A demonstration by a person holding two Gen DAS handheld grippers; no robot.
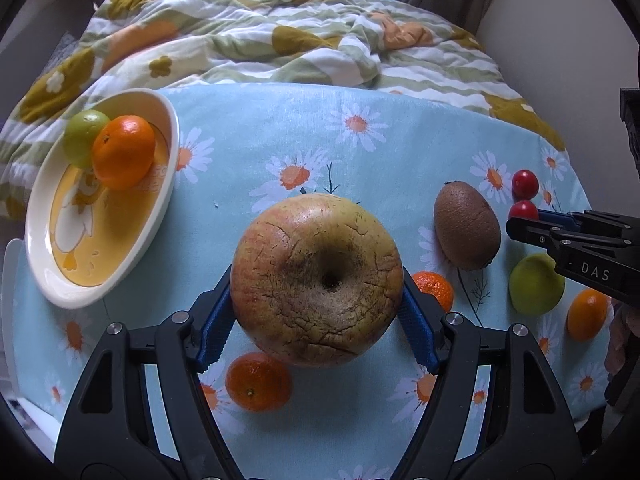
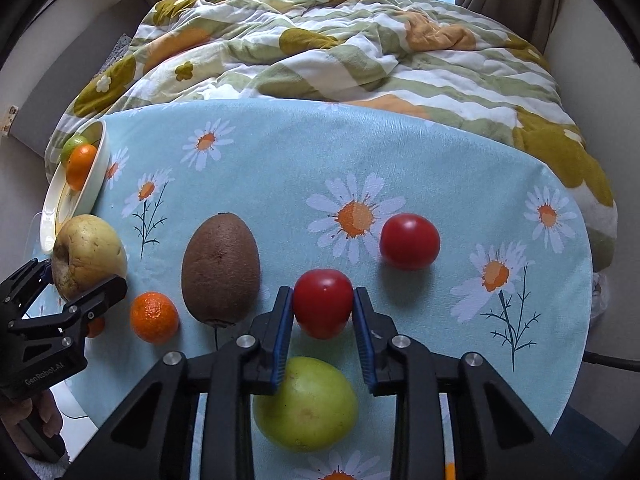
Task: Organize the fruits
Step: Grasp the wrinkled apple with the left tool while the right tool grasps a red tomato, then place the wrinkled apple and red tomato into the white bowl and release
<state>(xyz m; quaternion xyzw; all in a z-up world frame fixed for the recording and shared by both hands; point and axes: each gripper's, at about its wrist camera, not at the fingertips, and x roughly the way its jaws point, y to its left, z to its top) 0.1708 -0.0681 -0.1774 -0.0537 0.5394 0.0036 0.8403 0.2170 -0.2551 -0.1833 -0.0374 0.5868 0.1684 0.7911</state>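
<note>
Left wrist view: my left tool (image 1: 318,292) grips the apple (image 1: 316,280) at centre frame; I should carry it level to the bowl (image 1: 160,208), upper left. Right wrist view: my right tool (image 2: 323,312) clamps a cherry tomato (image 2: 323,303), centre; squeeze gently.

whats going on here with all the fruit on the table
A person is sorting fruit with a gripper in each hand. The left gripper is clamped on a big apple, lifted off the tablecloth. The right gripper has closed on a small red fruit. The plate on the left already holds a green fruit and an orange. A kiwi, mandarins and another red fruit lie loose.
</note>
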